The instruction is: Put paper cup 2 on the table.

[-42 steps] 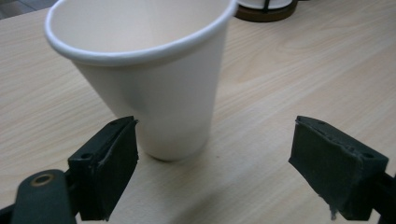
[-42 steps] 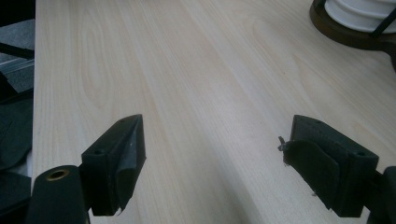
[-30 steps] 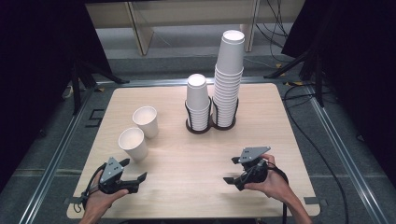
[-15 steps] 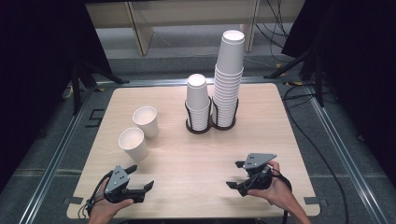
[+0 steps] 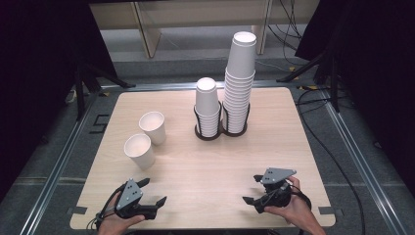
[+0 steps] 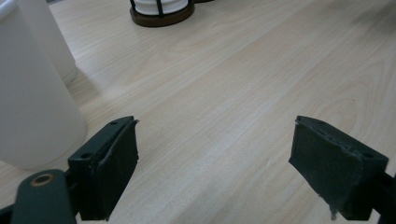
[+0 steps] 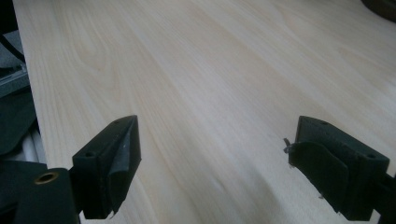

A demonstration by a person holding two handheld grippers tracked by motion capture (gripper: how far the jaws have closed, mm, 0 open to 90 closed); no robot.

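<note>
Both hands have drawn back toward the near edge of the pale wooden desk (image 5: 205, 166) since a second ago. Left gripper (image 5: 149, 193) and right gripper (image 5: 250, 190) each hold their jaws apart on nothing. Two loose white paper cups (image 5: 139, 151) stand upright, well ahead of the left gripper.

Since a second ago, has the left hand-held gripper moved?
Yes. In the high view the left hand-held gripper has drawn back toward the table's near edge, farther from the nearer loose paper cup. Its jaws stand open, holding nothing.
</note>
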